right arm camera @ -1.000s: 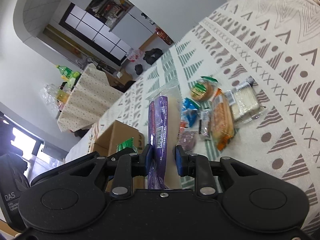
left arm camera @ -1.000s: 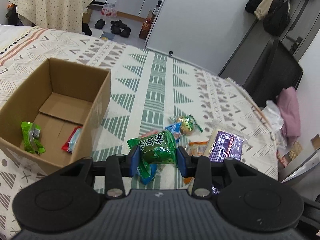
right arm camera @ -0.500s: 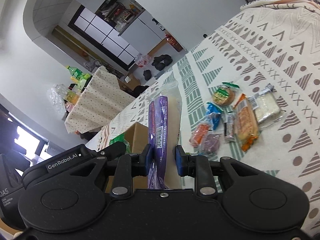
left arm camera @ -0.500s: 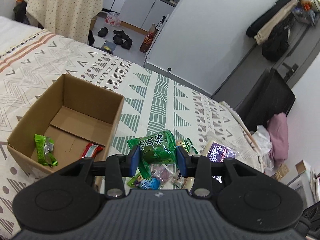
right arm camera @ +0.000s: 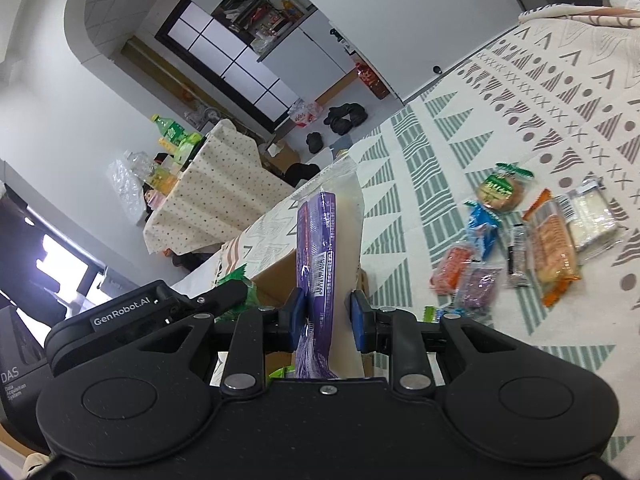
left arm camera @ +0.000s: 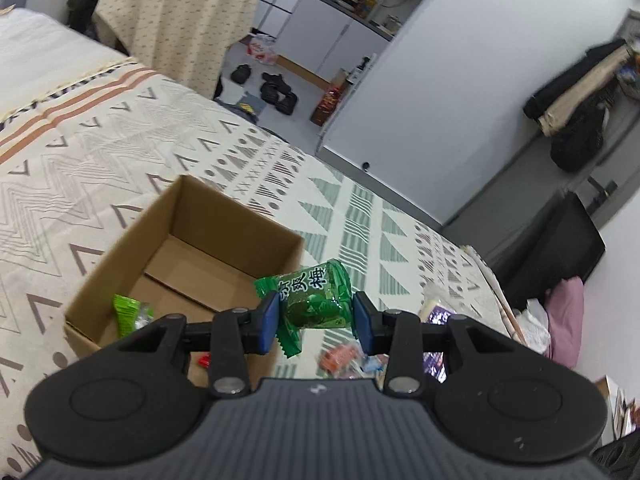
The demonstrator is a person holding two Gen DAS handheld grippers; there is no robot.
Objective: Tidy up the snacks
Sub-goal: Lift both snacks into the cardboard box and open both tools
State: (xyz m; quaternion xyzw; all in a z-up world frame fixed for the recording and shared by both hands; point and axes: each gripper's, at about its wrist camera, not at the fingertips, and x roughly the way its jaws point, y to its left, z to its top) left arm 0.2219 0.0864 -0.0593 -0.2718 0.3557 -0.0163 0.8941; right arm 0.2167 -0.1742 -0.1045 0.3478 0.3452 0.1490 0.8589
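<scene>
box [left arm camera: 188,240] top open | floor mostly bare — green packet [left arm camera: 128,312] at corner

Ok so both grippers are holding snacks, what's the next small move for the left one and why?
Probably carry the left gripper a little further left, over the open brown cardboard box, then let go. Its blue pads grip the green plum candy packet, which hangs above the box's right wall rather than its middle. The right gripper holds a flat purple snack pack and can follow.
</scene>
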